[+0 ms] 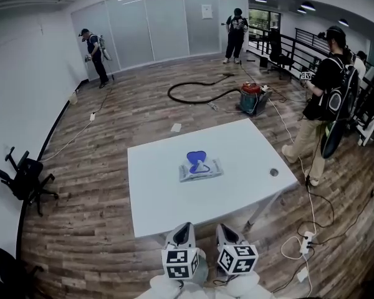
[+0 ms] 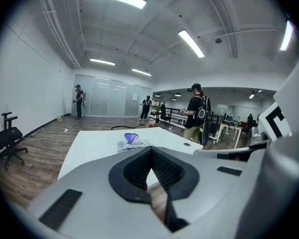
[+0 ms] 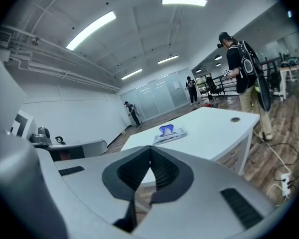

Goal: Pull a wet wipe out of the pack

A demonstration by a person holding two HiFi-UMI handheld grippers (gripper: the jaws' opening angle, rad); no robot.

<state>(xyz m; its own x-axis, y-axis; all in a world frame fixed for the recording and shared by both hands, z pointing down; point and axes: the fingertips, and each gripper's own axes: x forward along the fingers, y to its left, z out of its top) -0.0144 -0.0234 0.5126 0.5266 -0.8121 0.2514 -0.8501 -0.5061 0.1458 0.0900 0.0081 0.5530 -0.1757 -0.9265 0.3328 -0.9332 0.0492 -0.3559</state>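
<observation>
**Wipe not yet drawn: both grippers short of the pack**

We read the left hand-held gripper [image 2: 150,152] as closed, its two dark jaw tips meeting with nothing between them. The right hand-held gripper [image 3: 150,151] is the same, tips together and empty. Both hang on the near side of the wet-wipe pack [image 1: 201,169], out past the near edge of the tabletop [image 1: 156,198] that carries it, and well apart from the pack itself. The pack lies flat about mid-tabletop. Its blue flap [image 1: 196,159] stands raised at the pack's far side (so the opening looks ready, though we cannot see a wipe showing in it). To the right of the pack, well apart from it, a small round grommet [image 1: 273,172] sits in the tabletop.

In our judgement the task has not begun. Reaching the pack, steadying it, pinching a wipe and drawing it out are all left to do.

We can read no writing. The pack's print is too small, and the marker cubes [image 1: 180,262] carry only black-and-white square patterns, no letters.
</observation>
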